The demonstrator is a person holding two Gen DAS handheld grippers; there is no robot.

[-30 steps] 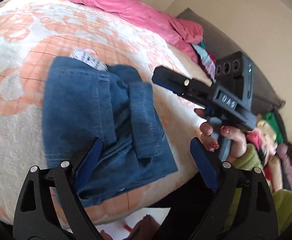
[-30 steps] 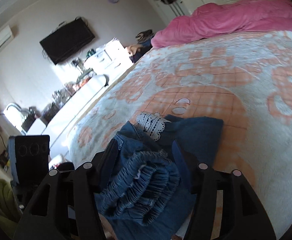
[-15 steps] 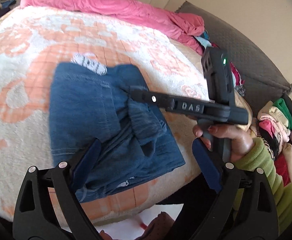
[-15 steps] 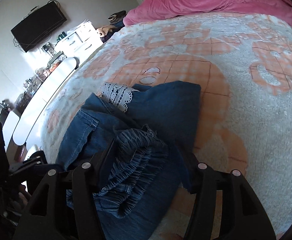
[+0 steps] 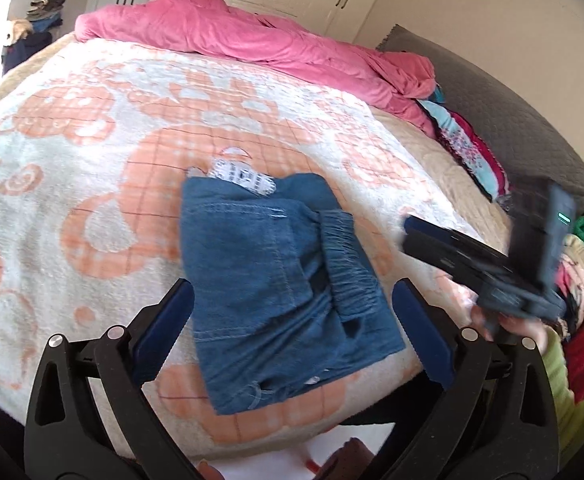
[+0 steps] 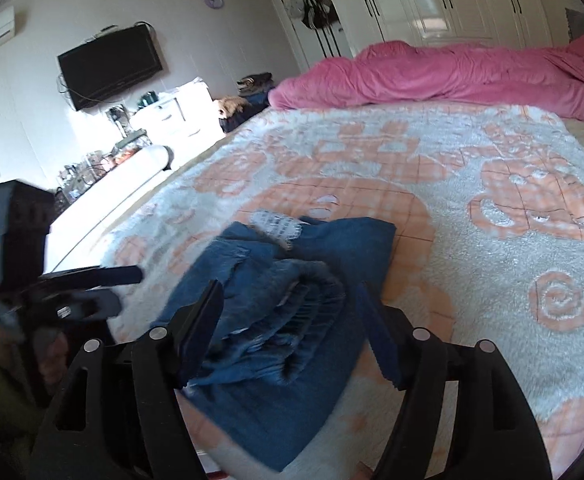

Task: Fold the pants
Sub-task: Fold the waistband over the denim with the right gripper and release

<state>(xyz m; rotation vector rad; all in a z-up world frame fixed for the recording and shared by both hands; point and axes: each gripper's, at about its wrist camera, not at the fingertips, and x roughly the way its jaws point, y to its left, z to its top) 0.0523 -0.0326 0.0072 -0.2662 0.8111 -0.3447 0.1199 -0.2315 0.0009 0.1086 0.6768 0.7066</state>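
Spreading wide apart, the blue pads of the left gripper (image 5: pixel 292 332) hold nothing, and the folded pants (image 5: pixel 279 292) lie on the bed between and just beyond them, apart from both pads. The right gripper (image 6: pixel 292 332) also stands with its fingers released and nothing clamped; the bunched elastic waistband (image 6: pixel 292 312) of the pants sits in the gap between its pads, though whether the denim touches either pad cannot be told from the blur.

Seen from the left wrist, the pants form a compact blue denim rectangle with the gathered waistband lying along the side toward the right-hand finger, and a white lace trim (image 5: pixel 245 178) peeks out at the far edge. In the same view, the right gripper appears to the right of the pants, held up off the denim by the person's right hand (image 5: pixel 520 324) in a green sleeve.

Farther out from the fingers, a white and orange patterned blanket (image 5: pixel 91 160) covers the bed under the pants. A pink duvet (image 5: pixel 251 36) lies heaped across the far end. Beyond the right-hand finger, a pile of clothes (image 5: pixel 580 256) rests against a grey headboard (image 5: pixel 512 120). From the right wrist, a wall-mounted television (image 6: pixel 109 66) hangs well away to the left.
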